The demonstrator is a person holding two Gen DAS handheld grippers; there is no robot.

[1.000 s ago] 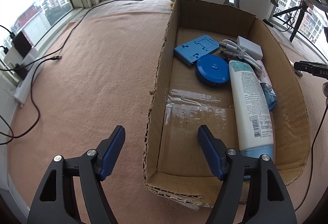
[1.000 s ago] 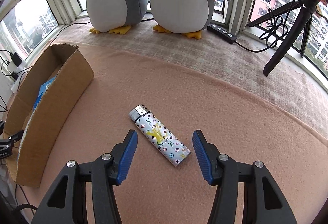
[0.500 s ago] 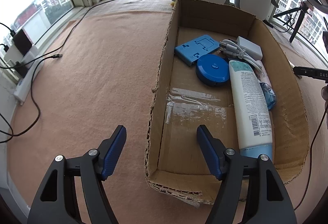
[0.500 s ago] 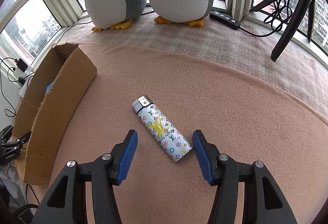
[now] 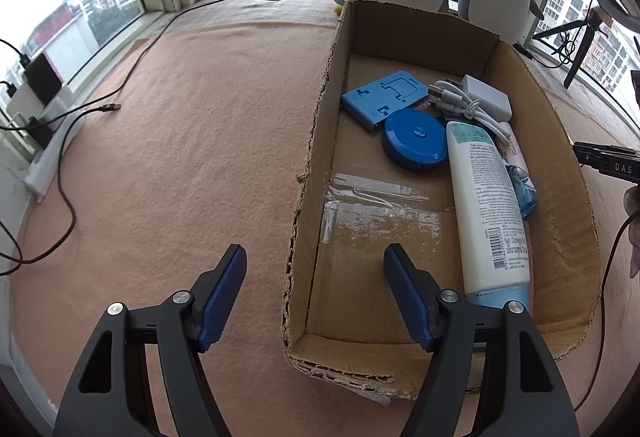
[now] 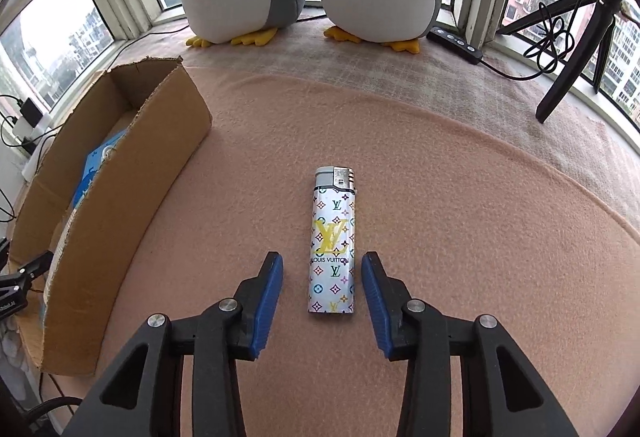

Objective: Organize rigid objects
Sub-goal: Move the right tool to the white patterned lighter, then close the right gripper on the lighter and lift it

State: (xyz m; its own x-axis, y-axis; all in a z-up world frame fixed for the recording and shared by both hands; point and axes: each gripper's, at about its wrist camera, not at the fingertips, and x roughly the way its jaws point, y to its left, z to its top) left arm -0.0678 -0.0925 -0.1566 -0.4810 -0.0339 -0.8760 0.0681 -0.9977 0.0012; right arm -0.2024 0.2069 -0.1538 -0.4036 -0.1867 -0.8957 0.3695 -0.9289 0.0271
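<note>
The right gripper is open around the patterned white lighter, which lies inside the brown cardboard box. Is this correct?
Not quite. The right gripper is open around the patterned white lighter, but the lighter lies on the pink felt mat, outside the brown cardboard box, as the right wrist view shows.

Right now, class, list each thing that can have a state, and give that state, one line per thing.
left gripper: open, empty, straddling the box's left wall
right gripper: open around the lighter, pads apart from it
lighter: lying flat on the blanket
cardboard box: open-topped, partly filled
lotion tube: lying in the box
</note>
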